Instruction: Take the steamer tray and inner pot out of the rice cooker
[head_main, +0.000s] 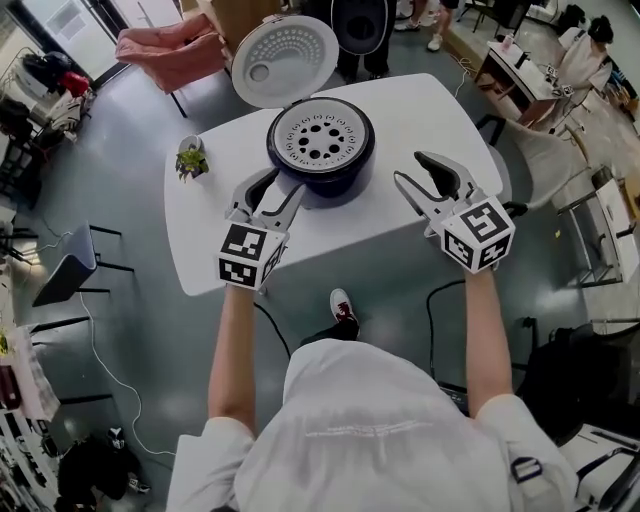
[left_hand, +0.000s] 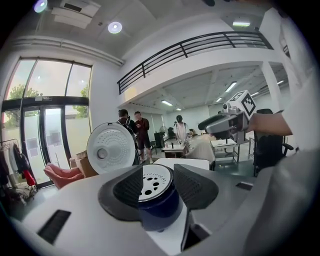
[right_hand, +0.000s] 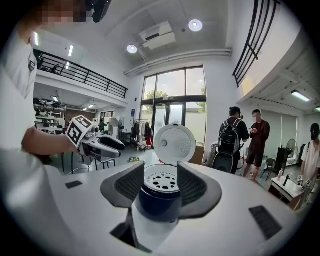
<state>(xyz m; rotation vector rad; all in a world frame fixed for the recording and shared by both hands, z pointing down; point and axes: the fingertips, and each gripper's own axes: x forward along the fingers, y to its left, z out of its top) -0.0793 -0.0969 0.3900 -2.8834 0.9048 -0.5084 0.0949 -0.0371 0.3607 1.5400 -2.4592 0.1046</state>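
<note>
Head view: left gripper (head_main: 268, 195) was empty with its jaws spread. Its tips were near the front-left of the rice cooker (head_main: 322, 182) and, as far as could be told, not touching it. Right gripper (head_main: 414, 172) was likewise spread and empty, off to the cooker's right and apart from it. Left gripper view and right gripper view agreed: each pair of pads stood apart with nothing between them, and the cooker was only framed in the gap, farther off.

Cooker stood toward the far middle of the white surface (head_main: 420, 110), with a dark blue body and its lid (head_main: 285, 60) hinged up and back. Steamer tray (head_main: 318, 135), pale and perforated, sat level in the cooker's mouth. Inner pot was not seen and presumably lay under the tray. Small potted plant (head_main: 190, 160) stood on the surface to the cooker's left, apart from both grippers.

Judgement: this was the approach stage, with neither thing lifted yet. The tray would have to come out first, since it covered the pot. The next move called for one gripper to reach over the rim, tip downward and close on the tray's edge. That edge looked thin and flat, so the bite would be shallow and the tray might slip or tilt. The other gripper could steady the cooker body. The near part of the surface looked fit for setting the tray down.
</note>
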